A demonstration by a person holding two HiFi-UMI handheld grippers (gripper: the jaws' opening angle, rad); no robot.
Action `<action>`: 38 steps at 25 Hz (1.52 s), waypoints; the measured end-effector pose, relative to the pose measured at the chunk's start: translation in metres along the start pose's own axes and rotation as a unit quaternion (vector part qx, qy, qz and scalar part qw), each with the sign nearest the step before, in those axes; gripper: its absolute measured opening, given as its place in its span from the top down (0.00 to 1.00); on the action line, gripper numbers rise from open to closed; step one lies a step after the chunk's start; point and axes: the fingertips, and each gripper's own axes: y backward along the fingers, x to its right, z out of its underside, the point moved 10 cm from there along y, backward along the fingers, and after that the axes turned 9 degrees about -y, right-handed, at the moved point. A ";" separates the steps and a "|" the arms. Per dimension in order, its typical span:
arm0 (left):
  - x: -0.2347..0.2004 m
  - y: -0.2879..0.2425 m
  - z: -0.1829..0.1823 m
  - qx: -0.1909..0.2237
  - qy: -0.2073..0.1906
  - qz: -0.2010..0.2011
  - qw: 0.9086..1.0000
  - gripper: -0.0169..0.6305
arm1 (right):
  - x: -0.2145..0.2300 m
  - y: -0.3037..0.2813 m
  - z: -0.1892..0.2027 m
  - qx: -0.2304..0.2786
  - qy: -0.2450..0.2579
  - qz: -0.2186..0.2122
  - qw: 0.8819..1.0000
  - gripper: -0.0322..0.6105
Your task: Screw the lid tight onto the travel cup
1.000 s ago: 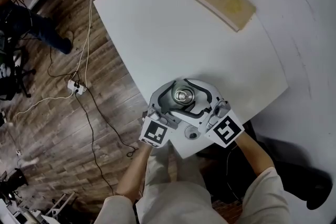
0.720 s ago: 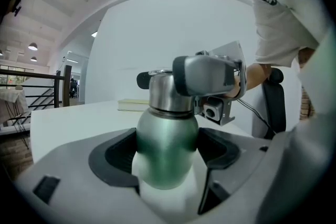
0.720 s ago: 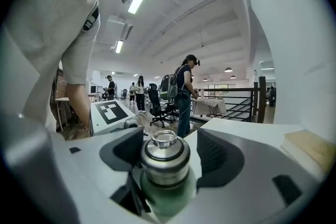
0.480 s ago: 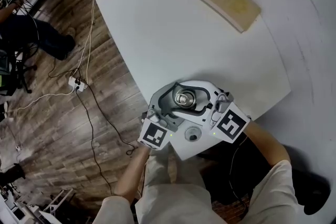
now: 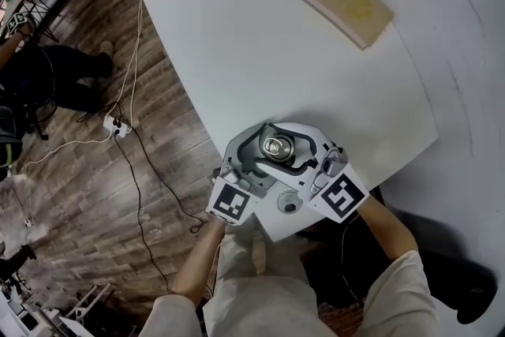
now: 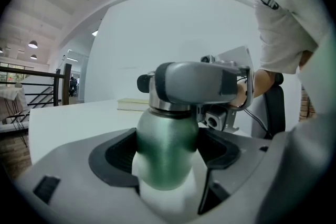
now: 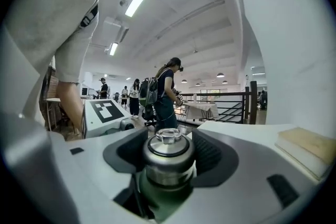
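Green-bodied and capped in bare steel, the cup stands upright on the white table, close to its near edge and right in front of the person. The left gripper is clamped on the cup's body: its two dark pads press the rounded green sides from either side, below the shoulder. The right gripper comes in from the opposite side and higher up, with its jaws round the lid. These jaws have just been closing with the lid between them, and in the right gripper view the ribbed pads meet the lid's steel sides with no gap that I can make out. The lid sits level on the cup's neck, with a small ring on its top. In the head view the two grippers meet nose to nose over the cup, the left cube and the right cube both on the person's side of it. A tan book lies flat near the table's far side, well apart from the cup. Left of the table is a wooden floor, where a white cable runs to a power strip. In the right gripper view several people stand in the background near a black railing.
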 end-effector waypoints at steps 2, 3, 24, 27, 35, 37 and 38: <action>0.000 0.000 0.000 0.001 0.000 0.000 1.000 0.43 | -0.003 0.000 0.001 0.010 -0.007 0.027 1.000 0.55; 0.000 0.000 0.001 0.001 0.000 0.000 1.000 0.43 | -0.005 0.000 0.002 0.018 -0.012 0.043 0.999 0.55; 0.001 0.000 0.005 -0.018 -0.004 0.007 1.000 0.42 | -0.035 -0.013 0.009 0.106 -0.061 0.308 0.944 0.55; 0.002 0.000 0.004 -0.017 -0.004 0.006 1.000 0.42 | -0.036 -0.011 0.012 0.103 -0.062 0.300 0.946 0.55; 0.001 -0.001 0.004 -0.014 0.003 0.004 1.000 0.42 | -0.021 0.008 0.008 0.102 -0.078 0.180 0.975 0.49; 0.002 -0.001 0.003 -0.010 0.002 0.004 1.000 0.42 | -0.016 0.012 0.005 0.086 -0.062 0.140 0.984 0.49; 0.001 -0.001 0.003 -0.008 0.001 0.003 1.000 0.43 | -0.014 0.013 0.005 0.077 -0.056 0.120 0.988 0.49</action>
